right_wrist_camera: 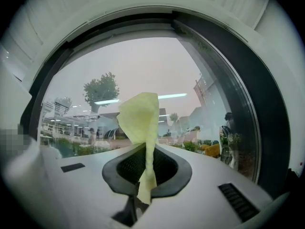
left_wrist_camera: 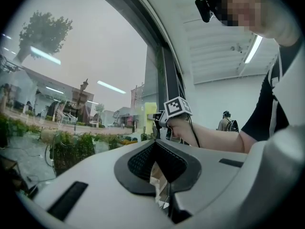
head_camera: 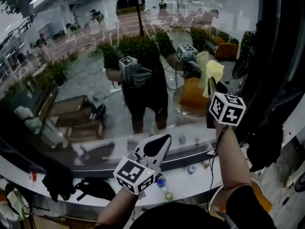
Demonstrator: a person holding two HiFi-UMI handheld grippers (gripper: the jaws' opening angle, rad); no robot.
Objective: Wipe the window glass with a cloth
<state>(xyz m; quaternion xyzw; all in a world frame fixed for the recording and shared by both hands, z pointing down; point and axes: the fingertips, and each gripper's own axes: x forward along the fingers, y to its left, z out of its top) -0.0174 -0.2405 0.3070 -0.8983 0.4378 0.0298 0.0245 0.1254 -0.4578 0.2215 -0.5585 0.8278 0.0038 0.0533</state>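
Window glass across the whole head view, bowed by the lens and crowded with reflections of plants, ceiling lights and both tools. Dark frame down the right edge; white sill along the bottom edge, dotted with bits too small to name.

Right gripper raised near the glass's right edge, jaws shut tight on the yellow cloth. Left gripper low over the sill at the bottom edge, jaws drawn together and well apart from the cloth.

Risks, as judged: could slip out of the jaws under firm rubbing, with only a narrow tail pinched, and drop to the sill. Could fold back at the loose top and leave hard jaw tips scraping bare glass. Would merely flap, not clean, under too light a press. Best tilted first, to lay the free end flat between tips and pane.

Cloth pinched by its lower end between the right jaws, standing limp above the tips and leaning toward the pane. Touching it or just shy: cannot tell. Pale scrap in the left jaws' slit; gripped or only seen through the gap, not clear.
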